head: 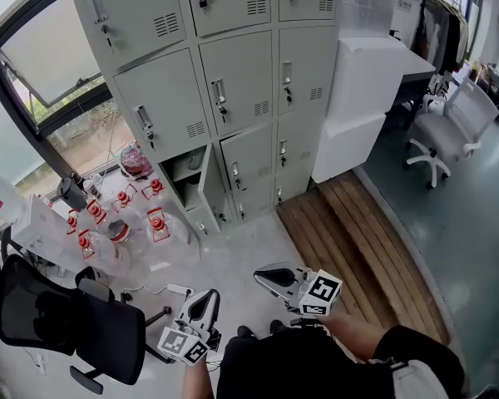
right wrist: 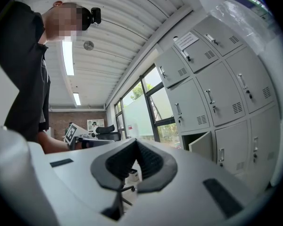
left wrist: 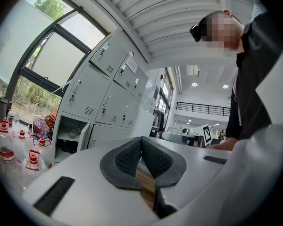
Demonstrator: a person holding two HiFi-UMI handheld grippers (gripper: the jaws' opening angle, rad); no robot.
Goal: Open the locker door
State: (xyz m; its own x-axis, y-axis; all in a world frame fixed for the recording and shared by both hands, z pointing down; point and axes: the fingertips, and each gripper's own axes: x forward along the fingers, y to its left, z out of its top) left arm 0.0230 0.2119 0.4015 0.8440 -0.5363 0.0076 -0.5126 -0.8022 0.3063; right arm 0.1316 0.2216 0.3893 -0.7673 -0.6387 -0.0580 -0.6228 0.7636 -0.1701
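An office workplace with a staff locker area is indicated. A bank of grey metal lockers (head: 233,81) is set beside a large window (head: 46,52). Swivel office chairs (head: 66,322) are noted on the floor, and a railed mezzanine (left wrist: 203,108) is seen across an open hall.

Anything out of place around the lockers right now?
One locker door, low in the left column, stands ajar while the doors around it are shut. A cluster of red-capped bottles sits on the floor beside the lockers. Nothing looks spilled or damaged.
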